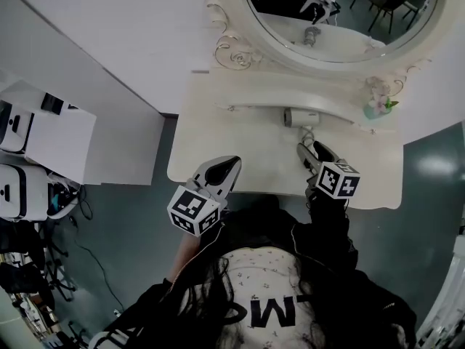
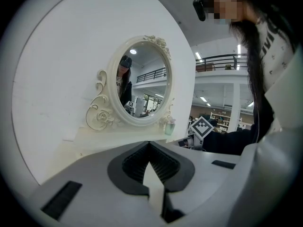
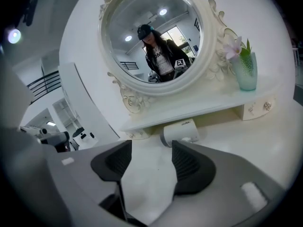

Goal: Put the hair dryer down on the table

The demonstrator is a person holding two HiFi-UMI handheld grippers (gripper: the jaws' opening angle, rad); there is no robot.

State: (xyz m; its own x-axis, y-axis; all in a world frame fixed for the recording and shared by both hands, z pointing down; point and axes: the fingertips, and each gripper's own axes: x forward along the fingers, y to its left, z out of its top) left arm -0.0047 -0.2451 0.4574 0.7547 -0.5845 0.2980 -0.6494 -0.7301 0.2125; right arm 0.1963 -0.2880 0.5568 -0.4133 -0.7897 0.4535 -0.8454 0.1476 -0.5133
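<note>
One cream bench (image 1: 218,151) fills the middle of the head view, its front edge close to the person. One round mirror (image 1: 341,20) in a scrolled frame stands at the back of it, above one narrow raised shelf (image 1: 290,93) that runs across the rear of the bench.

There are two claws, each carrying one marker cube. The left claw (image 1: 231,164) hangs over the bench's front left part. It points toward the mirror and tilts slightly downward. In the left gripper view its jaws are clenched, the tips meeting with nothing between them (image 2: 149,145). The right claw (image 1: 311,148) is over the front right part of the bench, held out on a dark-sleeved arm (image 1: 327,231) and angled down toward the back. Its jaws are spread wide and released, with only bare bench top between them (image 3: 151,148).

One hair dryer (image 1: 299,117) lies on its side on the bench, its white barrel against the foot of the shelf. It is just ahead of the right claw, with a gap between them. In the right gripper view it sits beyond the jaw tips (image 3: 181,131), touched by neither.

One small green vase (image 3: 247,70) with a pale flower stands upright at the right end of the shelf, beside the mirror frame.
</note>
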